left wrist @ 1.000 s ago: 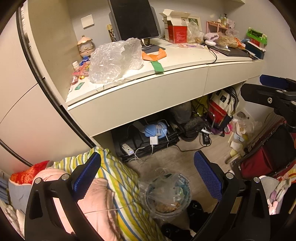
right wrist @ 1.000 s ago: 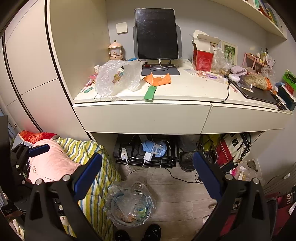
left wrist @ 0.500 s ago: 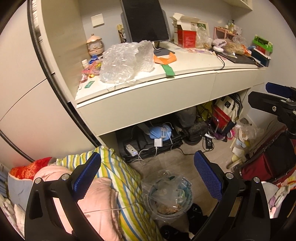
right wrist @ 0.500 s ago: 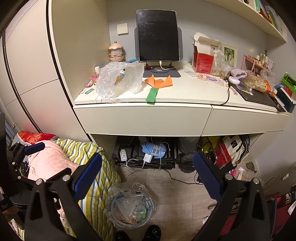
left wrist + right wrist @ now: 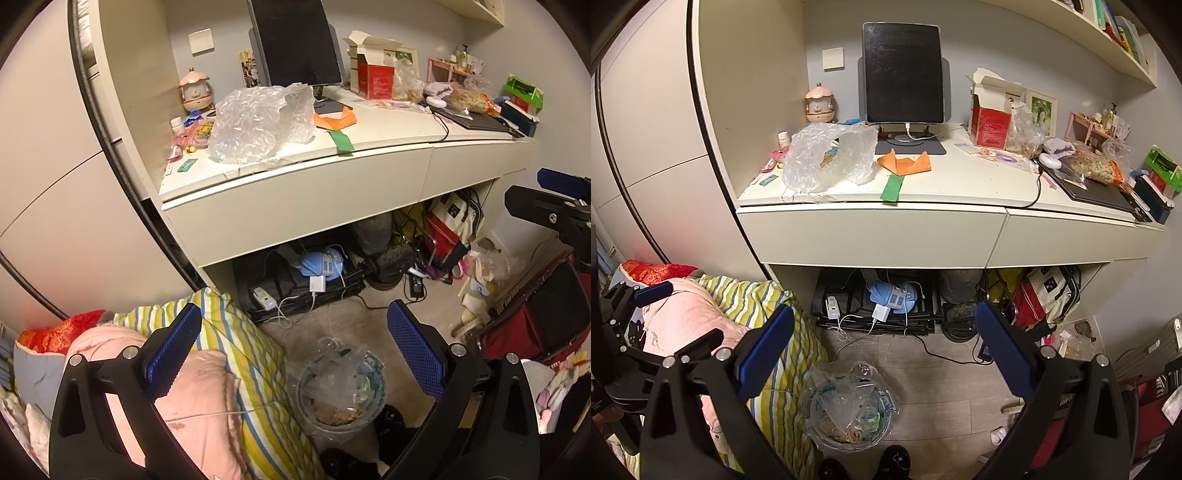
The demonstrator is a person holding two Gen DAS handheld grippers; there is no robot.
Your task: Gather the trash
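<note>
- The left gripper [image 5: 293, 345] is seen at the bottom of its own view with its blue-padded fingers [image 5: 413, 350] spread wide and nothing held between them; it is also glimpsed at the left edge of the right wrist view [image 5: 646, 295].
- The right gripper [image 5: 884, 347] is likewise released, its jaws set wide apart and empty; its dark frame and one blue pad are caught at the right edge of the left wrist view [image 5: 554, 195].
- Directly below both grippers, a bin lined with clear plastic [image 5: 853, 406] is found on the wooden floor [image 5: 942, 376], already holding wrappers and scraps; it stands just beside striped and pink bedding [image 5: 738, 317].
- Dark shoe tips [image 5: 895, 459] are visible at the lower edge, near the bin.
- Under the desk, a blue bundle with chargers and cables [image 5: 892, 295] is stored, with a red-and-white bag [image 5: 1045, 295] to the right.
- On the white desk [image 5: 871, 232], a crumpled clear plastic bag [image 5: 827, 158] is laid at the left end, well above the bin; what lies inside it cannot be made out clearly.
- Just right of the plastic, an orange folded paper [image 5: 907, 164] and a green strip [image 5: 894, 188] are placed, the strip reaching the front edge of the desk.
- Further back, a dark screen [image 5: 903, 74] is propped upright, with an opened red box [image 5: 991, 118] to its right.
</note>
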